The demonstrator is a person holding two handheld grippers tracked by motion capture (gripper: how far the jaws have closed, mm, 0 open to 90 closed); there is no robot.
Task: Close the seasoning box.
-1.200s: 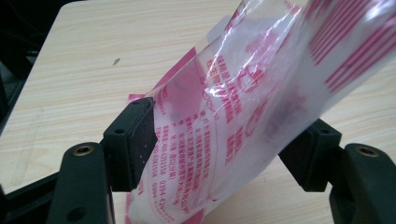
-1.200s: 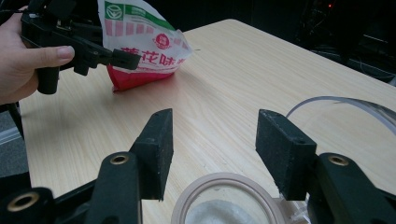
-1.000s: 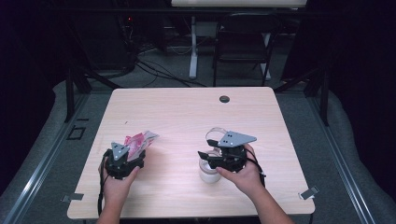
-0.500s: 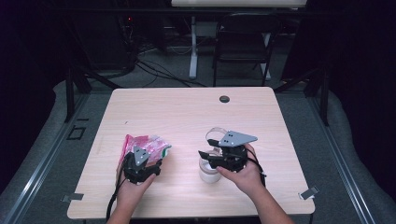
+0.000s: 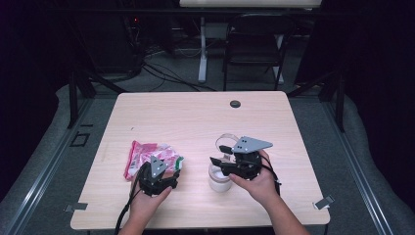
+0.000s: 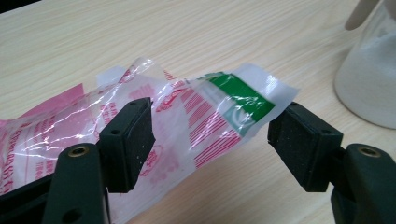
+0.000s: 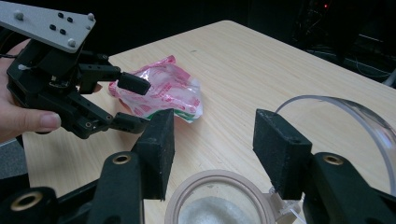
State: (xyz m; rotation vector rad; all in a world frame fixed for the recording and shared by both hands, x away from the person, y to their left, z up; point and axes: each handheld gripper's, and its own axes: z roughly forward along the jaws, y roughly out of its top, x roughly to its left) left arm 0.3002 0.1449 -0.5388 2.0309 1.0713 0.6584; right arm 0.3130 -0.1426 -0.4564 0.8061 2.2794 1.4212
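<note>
Both grippers stand open, the left gripper (image 6: 210,140) straddling but not pinching the pink crinkly packet (image 6: 187,112) lying on the table (image 5: 195,112), likely light, slippery film best pinched at its flat sealed edge, while the right gripper (image 7: 212,140) hovers above a white jar (image 7: 219,200) whose round mouth appears in its own view.

Open tabletop (image 5: 195,117) beyond packet (image 5: 147,154), jar (image 5: 219,178)
</note>
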